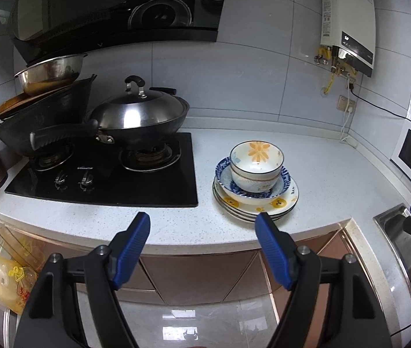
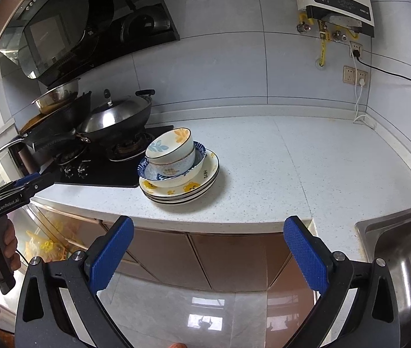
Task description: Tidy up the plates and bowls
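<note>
Bowls of floral white ceramic [image 1: 256,163] sit nested on stacked cartoon-print plates [image 1: 281,204] to save counter space; left gripper [image 1: 204,226] and right gripper [image 2: 208,232] both gape wide, holding nothing.

Both wrist views off counter edge, angled down; share dish stack [image 1: 256,185].

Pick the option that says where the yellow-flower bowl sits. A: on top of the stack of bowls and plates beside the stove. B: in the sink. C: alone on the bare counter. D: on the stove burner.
A: the yellow-flower bowl tops another bowl nested in a blue-patterned bowl on the plates, right of the stove.
</note>
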`<state>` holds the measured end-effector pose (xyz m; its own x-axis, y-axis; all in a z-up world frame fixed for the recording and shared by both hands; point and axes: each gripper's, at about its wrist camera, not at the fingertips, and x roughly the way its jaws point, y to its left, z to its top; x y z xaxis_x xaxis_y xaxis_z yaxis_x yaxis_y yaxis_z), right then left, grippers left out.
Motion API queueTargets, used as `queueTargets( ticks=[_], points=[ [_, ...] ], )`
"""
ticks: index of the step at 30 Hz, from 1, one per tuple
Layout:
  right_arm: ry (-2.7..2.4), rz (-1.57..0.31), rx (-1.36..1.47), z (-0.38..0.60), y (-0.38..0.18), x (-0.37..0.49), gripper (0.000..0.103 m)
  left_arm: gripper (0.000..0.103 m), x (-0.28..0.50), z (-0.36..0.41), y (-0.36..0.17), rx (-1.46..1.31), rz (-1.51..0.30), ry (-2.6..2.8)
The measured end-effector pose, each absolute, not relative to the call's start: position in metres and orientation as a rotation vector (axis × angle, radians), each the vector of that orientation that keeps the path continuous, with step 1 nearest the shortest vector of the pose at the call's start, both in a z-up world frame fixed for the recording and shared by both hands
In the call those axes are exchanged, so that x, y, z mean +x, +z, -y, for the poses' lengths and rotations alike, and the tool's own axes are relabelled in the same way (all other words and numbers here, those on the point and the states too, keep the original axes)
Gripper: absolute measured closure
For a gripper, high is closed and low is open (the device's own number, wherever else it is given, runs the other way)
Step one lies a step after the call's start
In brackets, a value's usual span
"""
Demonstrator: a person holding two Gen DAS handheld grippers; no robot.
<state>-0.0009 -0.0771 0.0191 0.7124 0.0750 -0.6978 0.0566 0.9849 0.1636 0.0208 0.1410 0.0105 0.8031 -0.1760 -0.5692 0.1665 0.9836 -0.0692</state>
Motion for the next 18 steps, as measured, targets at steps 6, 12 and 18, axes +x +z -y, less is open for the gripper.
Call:
queueTargets(
  ticks=[6,12,18],
  points=[
    [0.034,-0.787,0.166,0.069,0.017,-0.004,0.001,0.029,0.007,-0.144,0.007,0.0,-0.621,-0.115],
    [0.036,-0.798,0.162,0.065,0.018,-0.009,0.001,0.029,-0.005,-0.142,0.004,0.004,-0.635,-0.099],
    [0.035,-0.796,0.15,0.063,0.021,-0.016,0.001,0.029,-0.011,-0.143,0.003,-0.027,-0.649,-0.093]
  ],
)
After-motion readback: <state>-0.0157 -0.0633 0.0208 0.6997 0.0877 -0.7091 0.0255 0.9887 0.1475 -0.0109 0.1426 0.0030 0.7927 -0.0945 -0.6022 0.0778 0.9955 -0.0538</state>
